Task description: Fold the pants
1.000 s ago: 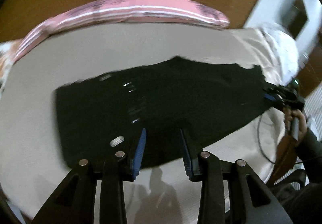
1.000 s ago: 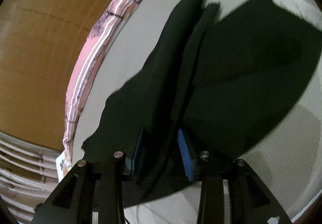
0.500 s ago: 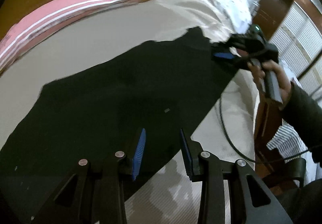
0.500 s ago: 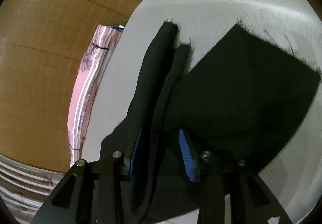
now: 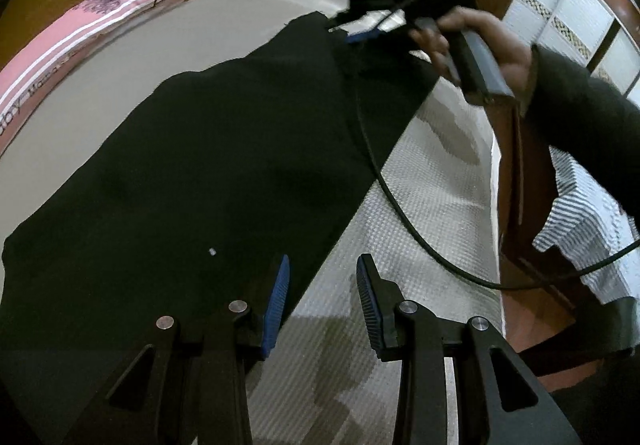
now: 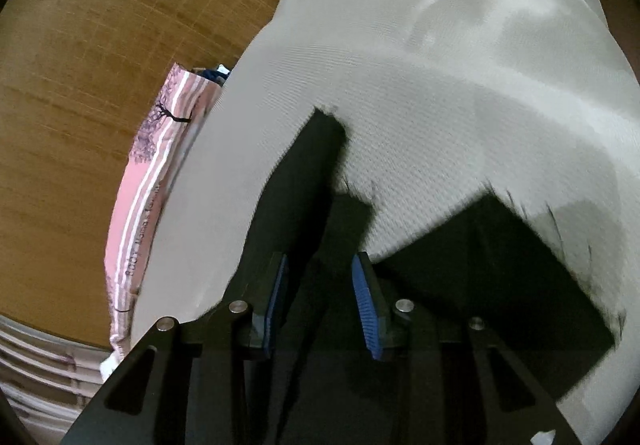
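Black pants (image 5: 208, 181) lie spread on a beige bed (image 5: 224, 17). My left gripper (image 5: 322, 285) is open and empty over the near right edge of the pants, one finger above the cloth and one above the sheet. My right gripper (image 5: 360, 33), seen in the left wrist view, is at the far end of the pants. In the right wrist view the right gripper (image 6: 320, 285) has its jaws apart with a hanging fold of the pants (image 6: 304, 181) between them; I cannot tell if the pads touch the cloth.
A pink striped pillow (image 5: 80, 25) lies along the far edge of the bed by a wooden headboard (image 6: 100, 65). A black cable (image 5: 400, 205) runs from the right gripper across the sheet. A striped cloth (image 5: 580, 213) and dark wooden furniture (image 5: 516, 173) stand to the right.
My left gripper has swung right along the near edge of the pants. My right gripper has lifted the far end, so more bare sheet shows beyond the cloth.
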`<state>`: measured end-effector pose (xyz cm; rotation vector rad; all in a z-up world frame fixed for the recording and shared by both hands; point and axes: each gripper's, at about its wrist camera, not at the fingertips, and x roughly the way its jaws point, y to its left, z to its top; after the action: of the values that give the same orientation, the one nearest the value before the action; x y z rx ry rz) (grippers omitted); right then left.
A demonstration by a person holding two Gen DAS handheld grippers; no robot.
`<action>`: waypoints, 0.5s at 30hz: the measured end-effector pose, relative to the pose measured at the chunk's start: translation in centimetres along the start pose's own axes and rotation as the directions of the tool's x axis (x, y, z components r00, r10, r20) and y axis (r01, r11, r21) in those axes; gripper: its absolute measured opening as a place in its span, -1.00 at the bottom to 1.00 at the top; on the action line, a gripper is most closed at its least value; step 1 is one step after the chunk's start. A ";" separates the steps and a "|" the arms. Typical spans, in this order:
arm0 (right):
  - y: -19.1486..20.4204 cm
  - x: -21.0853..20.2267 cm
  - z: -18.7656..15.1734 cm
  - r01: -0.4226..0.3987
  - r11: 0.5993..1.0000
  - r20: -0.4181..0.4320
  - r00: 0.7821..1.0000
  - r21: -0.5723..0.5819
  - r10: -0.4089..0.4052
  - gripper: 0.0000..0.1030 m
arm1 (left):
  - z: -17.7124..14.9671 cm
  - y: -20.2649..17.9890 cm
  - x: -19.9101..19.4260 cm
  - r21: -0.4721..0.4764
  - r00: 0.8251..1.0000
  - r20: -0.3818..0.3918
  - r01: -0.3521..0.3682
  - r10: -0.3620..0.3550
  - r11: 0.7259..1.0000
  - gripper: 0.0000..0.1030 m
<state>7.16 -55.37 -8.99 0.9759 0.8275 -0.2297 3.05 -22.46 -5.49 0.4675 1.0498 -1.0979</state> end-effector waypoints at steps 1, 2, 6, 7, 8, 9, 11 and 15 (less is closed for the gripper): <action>0.1 0.6 0.4 0.003 1.000 -0.016 1.000 -0.007 -0.003 -0.45 | 0.1 -0.1 0.3 0.005 1.000 -0.001 -0.008 0.008 1.000 -0.29; 0.1 0.9 0.6 0.007 1.000 -0.022 1.000 -0.010 -0.007 -0.58 | 0.2 -0.2 0.5 0.008 1.000 0.000 -0.013 0.013 1.000 -0.29; 1.0 0.4 1.3 -0.008 1.000 -0.021 1.000 -0.024 0.007 -0.87 | 0.6 0.1 1.4 -0.011 1.000 0.005 -0.029 0.029 1.000 -0.29; 1.4 -0.2 1.4 -0.032 0.999 -0.017 0.999 -0.028 0.032 -0.88 | 0.7 0.3 1.6 -0.020 1.000 0.005 -0.028 0.028 0.999 -0.29; 2.2 -0.9 1.5 -0.053 0.998 -0.009 0.999 -0.043 0.052 -0.89 | 0.8 0.4 1.8 -0.025 1.000 0.005 -0.030 0.030 0.999 -0.29; 2.8 -1.4 1.5 -0.063 0.996 -0.004 0.998 -0.059 0.063 -0.89 | 0.8 0.4 1.9 -0.025 0.999 0.008 -0.032 0.032 0.999 -0.30; 4.4 -2.7 1.3 -0.094 0.992 0.004 0.996 -0.090 0.094 -0.89 | 1.0 0.4 2.1 -0.024 0.999 0.018 -0.039 0.039 0.999 -0.30; 7.5 -4.5 0.7 -0.183 0.974 -0.021 0.983 -0.130 0.182 -0.89 | 1.3 0.4 2.2 -0.042 0.999 0.037 -0.030 0.032 0.999 -0.29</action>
<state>8.42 -52.50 -0.78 0.9227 0.7459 -0.0118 4.10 -24.33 -6.87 0.4270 1.0268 -1.0522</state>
